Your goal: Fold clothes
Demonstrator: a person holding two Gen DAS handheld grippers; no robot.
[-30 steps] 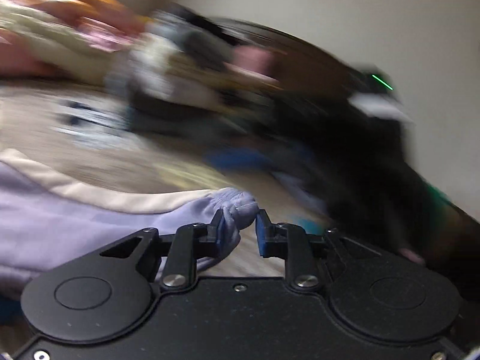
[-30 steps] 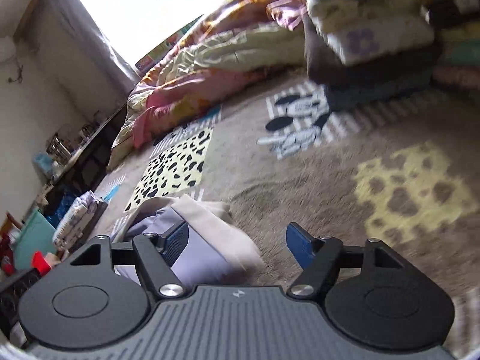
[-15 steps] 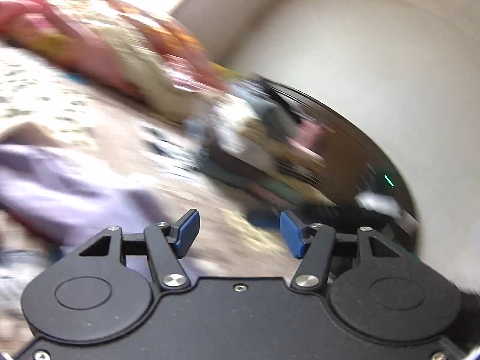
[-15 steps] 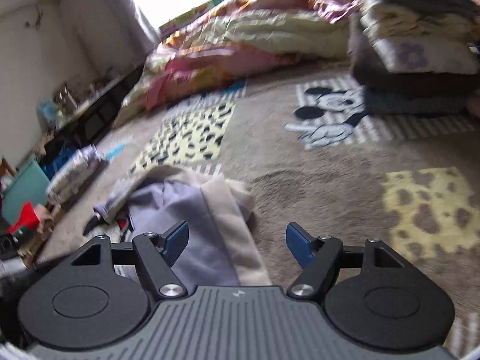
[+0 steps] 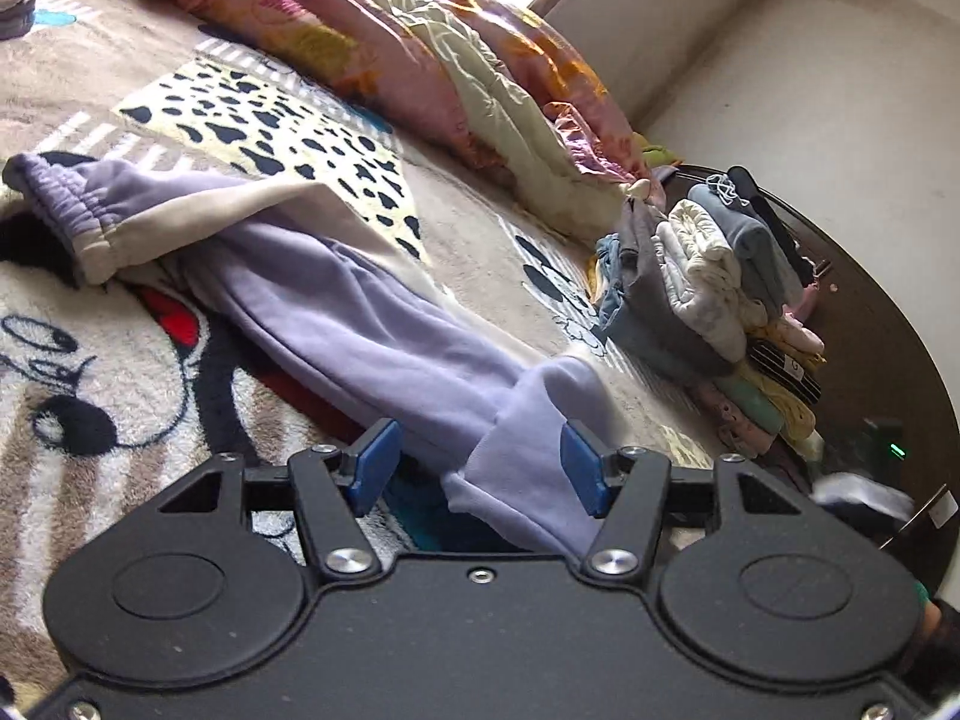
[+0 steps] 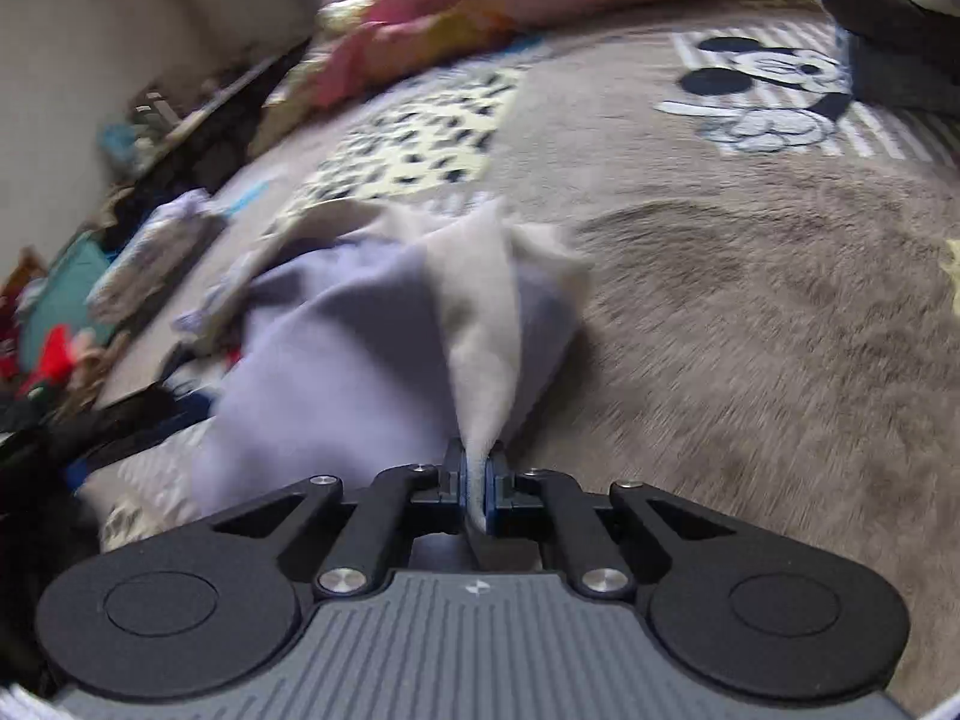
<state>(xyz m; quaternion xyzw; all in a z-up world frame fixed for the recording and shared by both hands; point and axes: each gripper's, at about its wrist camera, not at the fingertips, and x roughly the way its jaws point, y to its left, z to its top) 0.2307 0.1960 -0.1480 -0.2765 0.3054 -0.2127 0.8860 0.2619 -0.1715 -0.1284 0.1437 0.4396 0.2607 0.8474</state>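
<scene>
Lilac sweatpants with a cream side panel lie stretched across a plush cartoon blanket. My left gripper is open low over the near leg end. That lilac cuff lies loose between the blue pads, closer to the right one. In the right wrist view the same sweatpants are bunched up. My right gripper is shut on a cream fold, which rises taut from the pinched pads.
A stack of folded clothes stands at the blanket's far right by a dark round surface. A rumpled pink and yellow quilt lies along the back. Clutter lines the floor at the left wall.
My left gripper let go of the lilac cuff, opened, and swung round above the leg end. My right gripper came down onto the sweatpants and closed on the cream fold.
</scene>
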